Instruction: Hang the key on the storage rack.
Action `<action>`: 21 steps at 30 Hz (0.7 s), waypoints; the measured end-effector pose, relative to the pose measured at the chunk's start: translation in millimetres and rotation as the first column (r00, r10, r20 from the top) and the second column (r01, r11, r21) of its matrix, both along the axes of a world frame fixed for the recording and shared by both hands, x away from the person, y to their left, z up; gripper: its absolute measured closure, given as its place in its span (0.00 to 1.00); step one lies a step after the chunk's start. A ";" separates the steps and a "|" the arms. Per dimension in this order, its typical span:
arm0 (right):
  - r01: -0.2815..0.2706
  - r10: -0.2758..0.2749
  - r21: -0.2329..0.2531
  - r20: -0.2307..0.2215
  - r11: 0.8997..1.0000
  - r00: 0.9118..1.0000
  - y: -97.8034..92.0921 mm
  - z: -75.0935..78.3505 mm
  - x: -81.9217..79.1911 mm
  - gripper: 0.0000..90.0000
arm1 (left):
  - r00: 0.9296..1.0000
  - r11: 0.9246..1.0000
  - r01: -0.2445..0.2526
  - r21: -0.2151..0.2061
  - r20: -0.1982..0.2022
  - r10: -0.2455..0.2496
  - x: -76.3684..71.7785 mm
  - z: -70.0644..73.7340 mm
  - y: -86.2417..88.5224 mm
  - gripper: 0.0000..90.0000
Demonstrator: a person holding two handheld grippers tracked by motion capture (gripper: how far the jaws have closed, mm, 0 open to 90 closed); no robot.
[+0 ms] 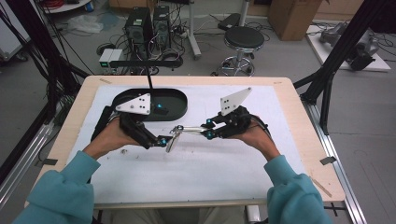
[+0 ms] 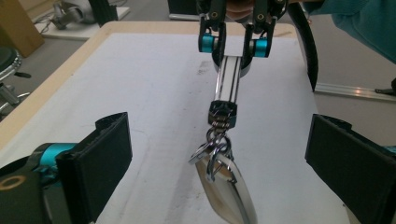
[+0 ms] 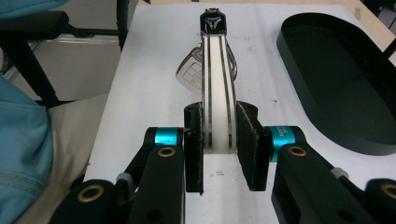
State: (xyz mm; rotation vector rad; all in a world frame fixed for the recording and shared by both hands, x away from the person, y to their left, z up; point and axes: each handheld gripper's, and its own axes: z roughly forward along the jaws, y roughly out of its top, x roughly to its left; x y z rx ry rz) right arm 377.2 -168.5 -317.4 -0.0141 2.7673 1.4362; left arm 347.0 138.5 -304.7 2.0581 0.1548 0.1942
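A white strap with black stripes [image 3: 214, 70] sticks out level from my right gripper [image 3: 219, 133], which is shut on its near end. From the strap's black end cap hang key rings [image 2: 217, 140] and a silver key fob [image 2: 229, 196]. In the high view the strap [image 1: 190, 129] runs left from the right gripper [image 1: 208, 130] to the fob [image 1: 172, 141] over the white mat. My left gripper [image 1: 164, 139] is open. Its two black pads [image 2: 100, 163] stand wide apart on either side of the fob without touching it. The right gripper [image 2: 233, 44] faces it from across the mat.
A black oval tray [image 1: 175, 109] lies at the back left of the white mat [image 1: 201, 172], just behind the left gripper. A small bit of debris [image 1: 123, 150] lies on the mat near the left hand. Beyond the table stand a stool [image 1: 243, 39] and computer towers [image 1: 140, 25].
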 end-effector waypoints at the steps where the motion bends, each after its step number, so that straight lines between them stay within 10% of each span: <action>1: -0.006 0.006 -0.006 -0.002 1.000 1.000 0.8 -0.5 0.2 0.83 | 1.000 1.000 0.012 0.011 0.004 -0.012 -0.2 -0.4 -2.1 0.12; 21: -0.024 0.023 -0.057 -0.002 0.998 1.000 7.9 -4.1 -2.9 0.83 | 0.996 0.976 0.090 0.200 -0.042 -0.083 2.4 -4.8 -30.9 0.40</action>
